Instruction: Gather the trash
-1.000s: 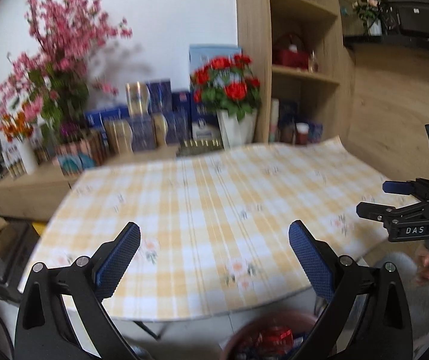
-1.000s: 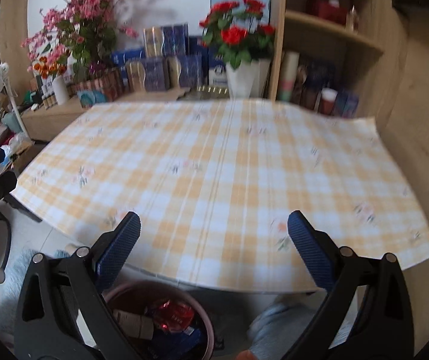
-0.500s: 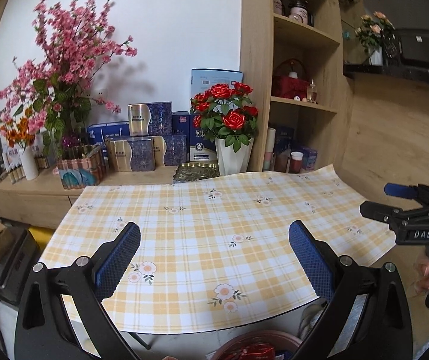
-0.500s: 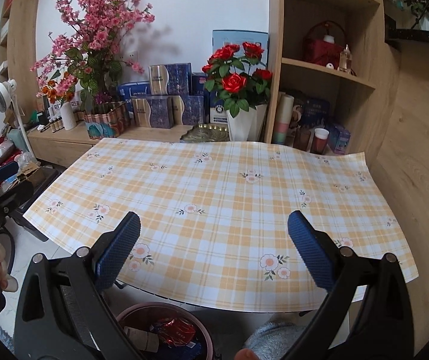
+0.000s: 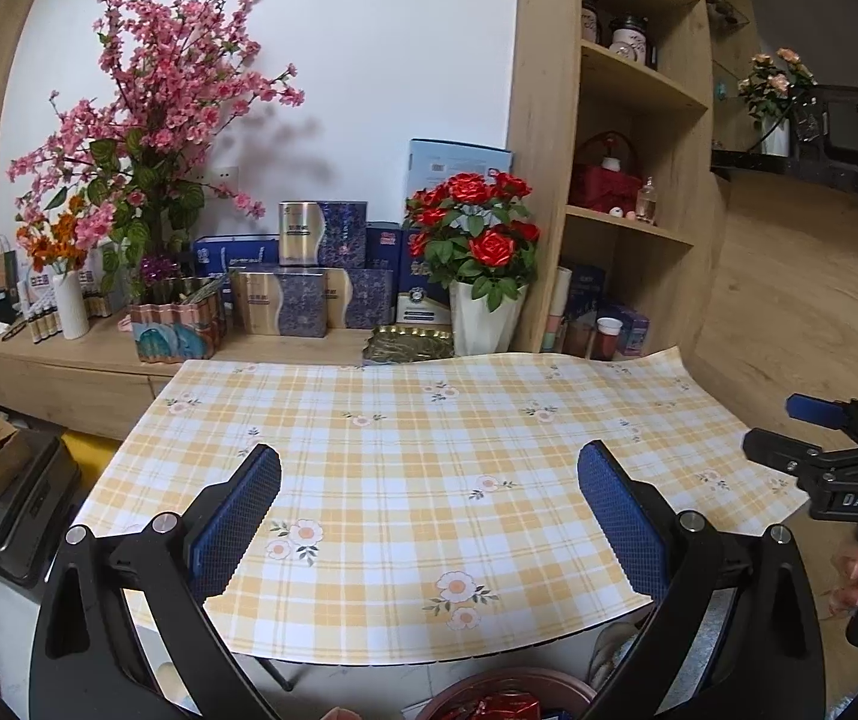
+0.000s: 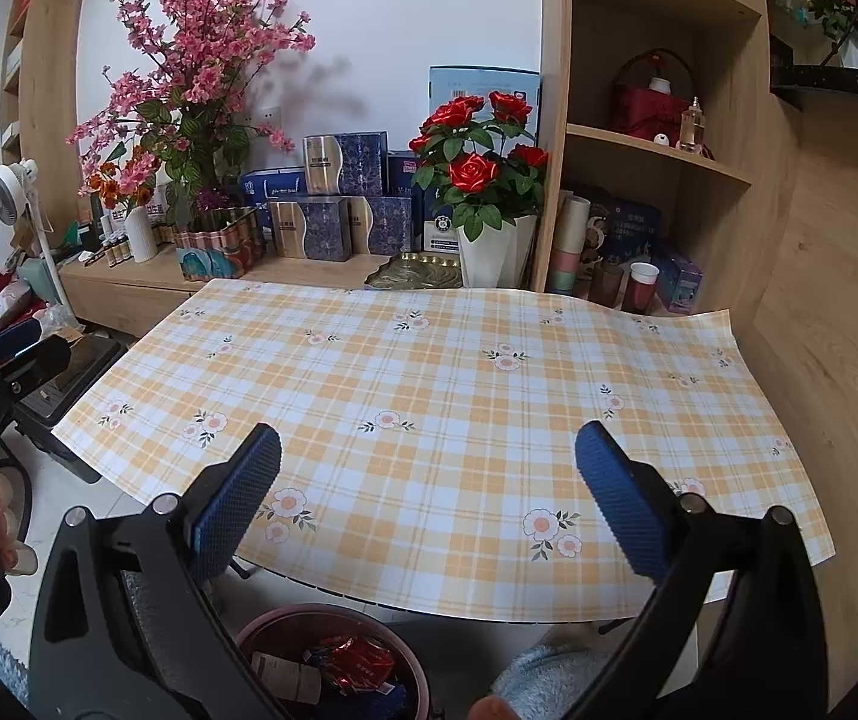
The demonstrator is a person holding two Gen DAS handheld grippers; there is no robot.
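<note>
Both your left tongs (image 5: 429, 516) and right tongs (image 6: 428, 498) gape wide, holding nothing. The trash (image 6: 357, 663) sits in the bin (image 6: 285, 621) below and behind their tips, under the bench (image 6: 429, 372) edge. Swing down carelessly and you'll likely clip that edge. The wrappers are crumpled, with no clear long axis or heading.

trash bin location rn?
The trash bin sits on the floor under the near edge of the checkered table, bottom-left of centre in the right wrist view, holding wrappers.

home living/dining room: checked tablecloth (image 6: 429, 396) on table, wooden shelves (image 6: 657, 138), flower vases (image 6: 492, 252), gift boxes (image 6: 333, 204), fan (image 6: 6, 186).
</note>
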